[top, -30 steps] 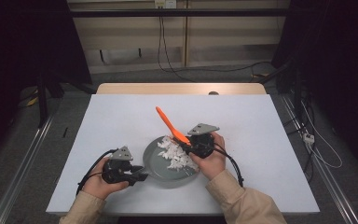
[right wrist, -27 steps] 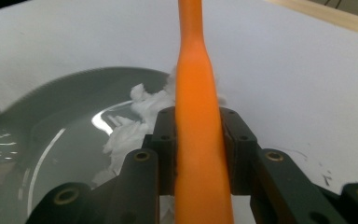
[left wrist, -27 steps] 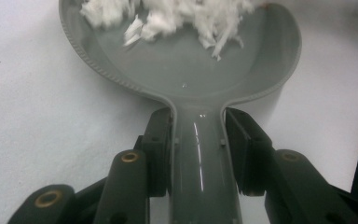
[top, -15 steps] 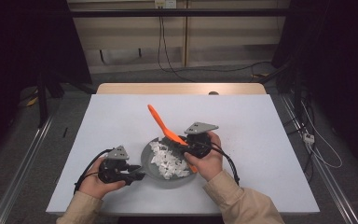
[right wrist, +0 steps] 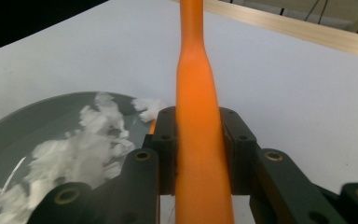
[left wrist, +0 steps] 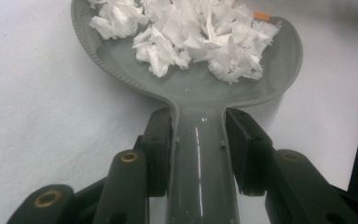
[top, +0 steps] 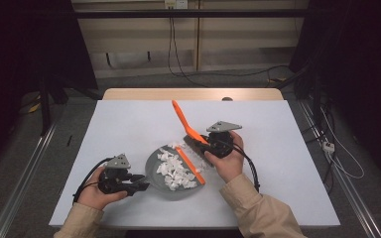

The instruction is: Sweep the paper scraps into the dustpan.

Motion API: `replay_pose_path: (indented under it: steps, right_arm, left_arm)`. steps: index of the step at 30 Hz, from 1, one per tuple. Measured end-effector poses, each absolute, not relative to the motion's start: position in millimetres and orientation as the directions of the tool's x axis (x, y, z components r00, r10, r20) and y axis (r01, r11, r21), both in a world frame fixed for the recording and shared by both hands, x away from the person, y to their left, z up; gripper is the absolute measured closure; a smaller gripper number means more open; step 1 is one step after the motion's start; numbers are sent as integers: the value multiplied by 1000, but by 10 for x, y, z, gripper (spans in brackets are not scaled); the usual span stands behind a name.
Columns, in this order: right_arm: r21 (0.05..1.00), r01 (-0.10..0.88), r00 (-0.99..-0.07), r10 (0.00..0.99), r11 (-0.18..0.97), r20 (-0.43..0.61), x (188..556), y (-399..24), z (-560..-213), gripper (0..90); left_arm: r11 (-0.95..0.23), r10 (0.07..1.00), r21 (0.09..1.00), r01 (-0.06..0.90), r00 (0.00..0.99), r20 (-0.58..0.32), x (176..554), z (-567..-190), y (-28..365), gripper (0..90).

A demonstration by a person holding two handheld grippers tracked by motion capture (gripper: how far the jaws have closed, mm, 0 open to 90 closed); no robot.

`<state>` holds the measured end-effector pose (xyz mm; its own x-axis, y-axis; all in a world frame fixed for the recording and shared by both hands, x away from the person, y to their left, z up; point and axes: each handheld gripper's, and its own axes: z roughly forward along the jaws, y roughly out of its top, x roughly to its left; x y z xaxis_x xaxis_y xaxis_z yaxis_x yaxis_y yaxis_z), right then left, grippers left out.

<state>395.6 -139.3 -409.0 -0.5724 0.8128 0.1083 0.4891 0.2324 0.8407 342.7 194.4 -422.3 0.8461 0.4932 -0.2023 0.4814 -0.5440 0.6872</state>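
Note:
A grey dustpan lies on the white table, heaped with white paper shreds. My left gripper is shut on the dustpan's handle, and the shreds lie just beyond in the pan. My right gripper is shut on an orange brush, whose handle slants up and away to the left. The brush's dark bristles sit by the pan's orange lip. In the right gripper view the orange handle runs between the jaws of that gripper, with the pan at the left.
The white tabletop has bare room on all sides of the pan. A wooden strip runs along its far edge. Metal rails flank the table, and cables lie on the floor behind.
The right gripper and brush have shifted a little right and away from the pan, and the orange handle now stands steeper. The left gripper and dustpan have barely moved.

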Motion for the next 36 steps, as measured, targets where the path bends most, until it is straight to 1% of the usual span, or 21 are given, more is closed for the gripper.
replay_pose_path:
  steps: [3, 6, 7, 10, 13, 16, 18, 20, 22, 24, 26, 30, 33, 35, 36]
  right_arm:
    - [838, 499, -545, 831, 220, 107, 4057, -1392, -4163, 716]
    - [837, 486, -534, 843, 250, 58, 4152, -1363, -4245, 715]
    - [838, 485, -531, 845, 251, 54, 4180, -1348, -4277, 715]
    - [840, 465, -572, 819, 281, 43, 4196, -1253, -4285, 714]
    - [834, 408, -640, 768, 372, -29, 4143, -1103, -4277, 712]
    - [827, 377, -681, 730, 416, -56, 4058, -1021, -4269, 712]
    - [836, 369, -708, 706, 405, -30, 4001, -1007, -4256, 712]
    - [840, 356, -722, 691, 411, -32, 3933, -1003, -4222, 714]
    - [848, 365, -754, 657, 384, 27, 3887, -1007, -4189, 715]
    - [844, 355, -772, 635, 403, 22, 3837, -983, -4164, 715]
    - [849, 342, -769, 640, 403, 7, 3810, -977, -4139, 715]
    - [862, 354, -741, 671, 364, 21, 3837, -1052, -4081, 715]
    - [869, 372, -733, 677, 326, 59, 3859, -1126, -4054, 715]
    - [868, 371, -722, 690, 331, 45, 3859, -1151, -4044, 715]
    - [867, 371, -715, 698, 332, 39, 3860, -1163, -4041, 715]
  left_arm:
    - [-540, 494, 687, 486, 844, -208, 3436, -4221, 1956, 623]
    - [-538, 507, 684, 493, 837, -204, 3446, -4220, 1960, 622]
    - [-539, 498, 684, 491, 841, -211, 3459, -4226, 1966, 622]
    - [-539, 501, 679, 498, 838, -217, 3476, -4236, 1966, 620]
    - [-538, 506, 677, 503, 835, -218, 3490, -4242, 1966, 620]
    - [-537, 509, 675, 505, 833, -218, 3493, -4246, 1962, 619]
    - [-540, 509, 673, 506, 833, -217, 3494, -4250, 1963, 620]
    - [-541, 507, 671, 507, 833, -220, 3496, -4253, 1966, 619]
    - [-541, 507, 674, 503, 835, -216, 3494, -4253, 1964, 619]
    - [-541, 506, 676, 500, 836, -213, 3491, -4256, 1964, 619]
    - [-544, 512, 678, 494, 836, -199, 3484, -4259, 1963, 618]
    - [-542, 502, 686, 485, 842, -199, 3482, -4285, 1954, 590]
    - [-548, 498, 688, 476, 846, -189, 3472, -4302, 1932, 556]
    - [-549, 493, 690, 472, 849, -189, 3466, -4298, 1928, 566]
    - [-553, 505, 687, 471, 846, -173, 3455, -4295, 1922, 567]
